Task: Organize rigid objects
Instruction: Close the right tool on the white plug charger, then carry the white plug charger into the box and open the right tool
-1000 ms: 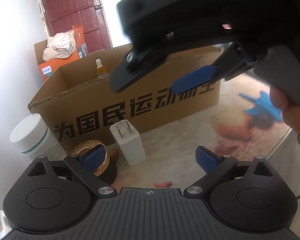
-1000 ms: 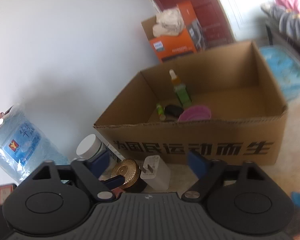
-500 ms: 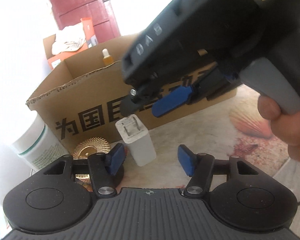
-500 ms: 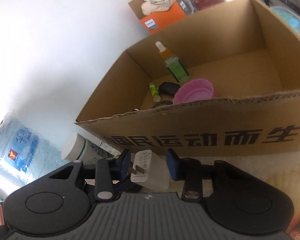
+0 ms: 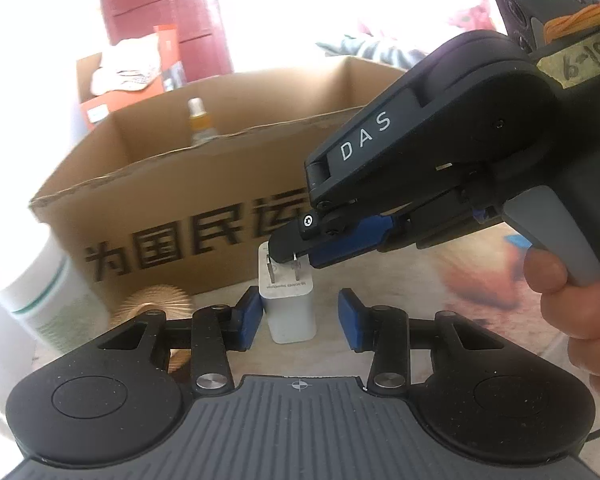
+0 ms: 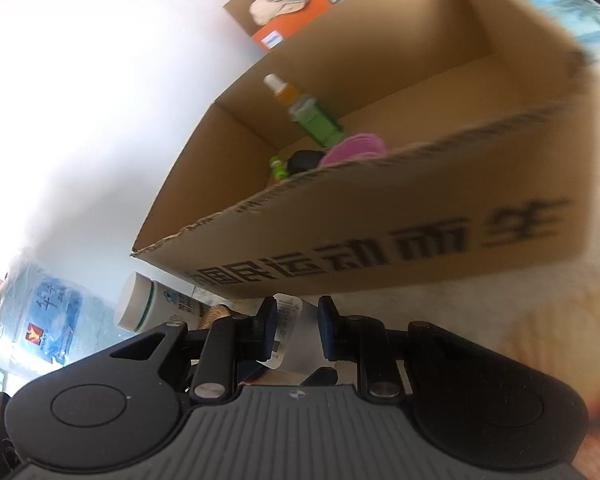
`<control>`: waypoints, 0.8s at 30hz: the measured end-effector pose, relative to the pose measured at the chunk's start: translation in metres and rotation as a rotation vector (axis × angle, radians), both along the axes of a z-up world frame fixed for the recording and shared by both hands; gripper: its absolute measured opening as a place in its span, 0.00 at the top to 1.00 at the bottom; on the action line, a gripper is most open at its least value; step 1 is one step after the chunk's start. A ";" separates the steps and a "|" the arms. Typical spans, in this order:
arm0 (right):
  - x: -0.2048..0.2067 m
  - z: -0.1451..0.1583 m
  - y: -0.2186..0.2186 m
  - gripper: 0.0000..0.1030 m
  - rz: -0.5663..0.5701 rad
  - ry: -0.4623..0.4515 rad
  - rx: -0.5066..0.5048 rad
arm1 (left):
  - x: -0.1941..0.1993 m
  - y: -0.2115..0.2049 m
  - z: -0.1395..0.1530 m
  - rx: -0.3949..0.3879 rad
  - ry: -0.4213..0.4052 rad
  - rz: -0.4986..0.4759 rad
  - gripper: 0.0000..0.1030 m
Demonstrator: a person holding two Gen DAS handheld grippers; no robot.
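Before the cardboard box [image 5: 172, 216], an upright white two-pronged charger [image 5: 290, 308].

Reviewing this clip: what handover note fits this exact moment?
Left gripper: closing, white charger between its pads, not yet clamped.
Right gripper: closing from above; pads seem to touch the charger's top.
Charger stands before the cardboard box, beside a gold-lidded item and white jar.
Done: bottles and pink bowl sit in the box.
Left: charger, gold-lidded item, jar.
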State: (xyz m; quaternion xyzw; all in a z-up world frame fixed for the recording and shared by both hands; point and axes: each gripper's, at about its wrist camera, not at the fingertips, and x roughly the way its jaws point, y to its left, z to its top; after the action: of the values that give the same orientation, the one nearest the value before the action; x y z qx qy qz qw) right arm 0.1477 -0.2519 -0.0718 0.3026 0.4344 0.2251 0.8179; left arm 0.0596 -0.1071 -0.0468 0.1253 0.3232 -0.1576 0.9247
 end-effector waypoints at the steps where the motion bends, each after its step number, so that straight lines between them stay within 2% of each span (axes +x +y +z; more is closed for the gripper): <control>1: -0.004 0.001 -0.005 0.77 -0.015 0.004 -0.003 | -0.002 -0.002 0.001 -0.009 0.005 -0.017 0.61; 9: -0.042 0.003 -0.043 0.76 -0.124 0.028 -0.012 | -0.014 -0.016 0.005 -0.071 0.039 -0.142 0.63; 15: -0.046 -0.002 -0.051 0.75 -0.144 0.037 0.016 | -0.015 -0.023 0.002 -0.025 0.020 -0.147 0.63; 24: -0.044 -0.003 -0.050 0.75 -0.153 0.031 0.021 | 0.013 -0.034 -0.010 0.036 0.048 -0.152 0.63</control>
State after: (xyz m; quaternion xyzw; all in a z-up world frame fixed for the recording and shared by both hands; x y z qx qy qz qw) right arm 0.1034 -0.3023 -0.0747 0.3469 0.4202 0.1615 0.8228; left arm 0.0721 -0.1415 -0.0568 0.1622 0.3375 -0.2247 0.8996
